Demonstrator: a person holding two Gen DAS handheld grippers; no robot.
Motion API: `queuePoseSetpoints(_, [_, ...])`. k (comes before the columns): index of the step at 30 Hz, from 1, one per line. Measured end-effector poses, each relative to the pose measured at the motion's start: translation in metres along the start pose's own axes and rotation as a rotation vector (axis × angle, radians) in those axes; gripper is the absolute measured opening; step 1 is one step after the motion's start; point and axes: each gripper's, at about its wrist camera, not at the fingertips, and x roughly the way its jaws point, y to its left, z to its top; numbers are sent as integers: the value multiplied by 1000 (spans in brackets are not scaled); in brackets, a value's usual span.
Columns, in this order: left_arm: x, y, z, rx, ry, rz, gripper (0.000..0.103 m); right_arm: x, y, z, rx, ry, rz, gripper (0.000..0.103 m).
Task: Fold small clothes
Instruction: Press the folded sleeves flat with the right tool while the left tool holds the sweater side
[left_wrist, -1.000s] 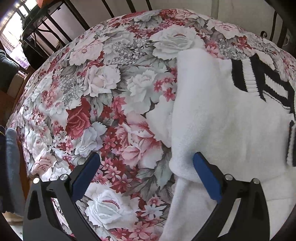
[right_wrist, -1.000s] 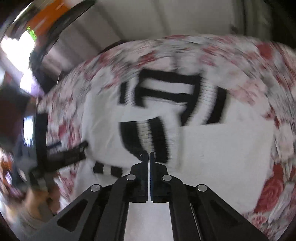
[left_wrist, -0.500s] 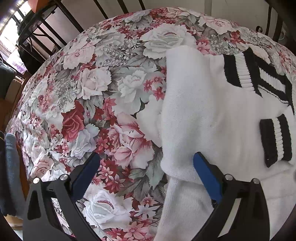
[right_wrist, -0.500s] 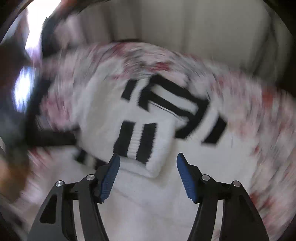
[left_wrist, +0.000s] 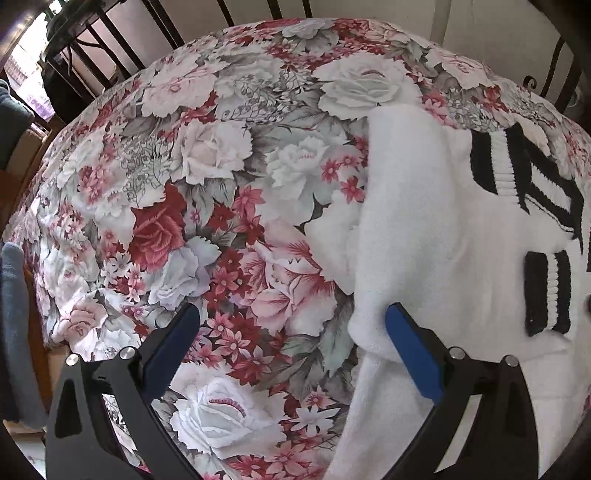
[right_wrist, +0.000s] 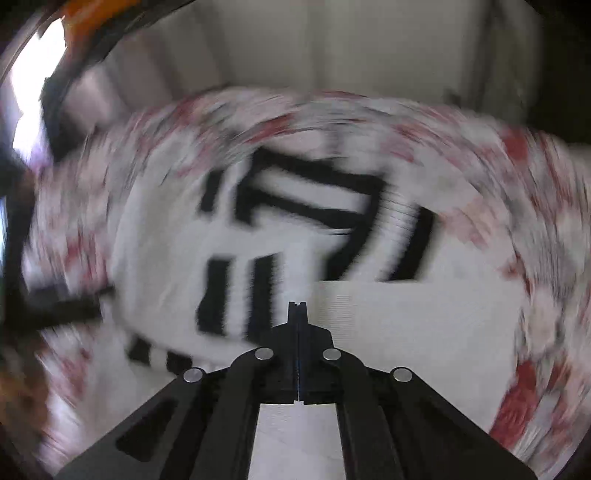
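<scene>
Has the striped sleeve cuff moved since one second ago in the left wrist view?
Yes. The striped cuff was at the picture's right edge; now it lies further left on the white sweater, below the striped collar.

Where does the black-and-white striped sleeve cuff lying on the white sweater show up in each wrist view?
Left wrist: the sleeve cuff sits at the right edge, on the white sweater.
Right wrist: the cuff is left of centre, blurred, just beyond the closed jaws.
Shared landmark: the striped V-neck collar, beyond the cuff in both.

Floral bedspread (left_wrist: 207, 206), dark metal bed rails (left_wrist: 122, 48), pale wall (left_wrist: 369, 11), bright window (left_wrist: 29, 74) at left.
</scene>
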Motion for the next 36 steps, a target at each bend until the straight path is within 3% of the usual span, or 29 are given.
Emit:
queuePoseSetpoints(2, [-2,-7,-1,18,-11,28,98,-10,-34,3,148,-3,59,0])
queuePoseSetpoints(4, [0,-13,1,29,-8,28,98,-14,-45,4,167,-14,109,5])
queuePoseSetpoints(5, [-1,-17,0,34,-8,28,98,-14,-35,4,101,-18,92,5])
queuePoseSetpoints(6, [-1,-22,-1,46,-11,37,98,-12,-23,4,40,-16,71,13])
queuePoseSetpoints(7, [-2,-24,-2,56,-15,46,98,-7,0,1,-54,-5,64,33])
queuePoseSetpoints(8, [-2,-26,-4,68,-20,53,98,-2,15,0,-116,1,67,42])
queuePoseSetpoints(9, [-2,-28,-5,80,-24,58,98,2,35,-4,-198,-4,46,45])
queuePoseSetpoints(12, [-2,-28,-7,93,-23,48,98,18,79,-14,-381,-26,-30,45])
queuePoseSetpoints(17, [0,-19,-11,82,-5,1,98,46,88,-21,-399,-1,-77,44])
queuePoseSetpoints(19, [-1,-16,-11,73,0,-7,98,46,81,-16,-362,0,-55,36])
queuePoseSetpoints(21, [0,-14,-9,63,0,-5,98,39,65,-8,-251,13,35,16])
queuePoseSetpoints(22, [0,-13,-9,58,0,-3,98,31,55,-6,-202,4,51,12])
queuePoseSetpoints(29, [-1,-19,-2,48,-3,10,98,-21,-17,4,102,-61,179,11])
queuePoseSetpoints(34, [-1,-36,-6,88,-14,43,98,-20,-81,-8,322,-10,200,11])
queuePoseSetpoints(36, [0,-40,-7,103,-20,65,98,-10,-101,-14,408,35,218,17])
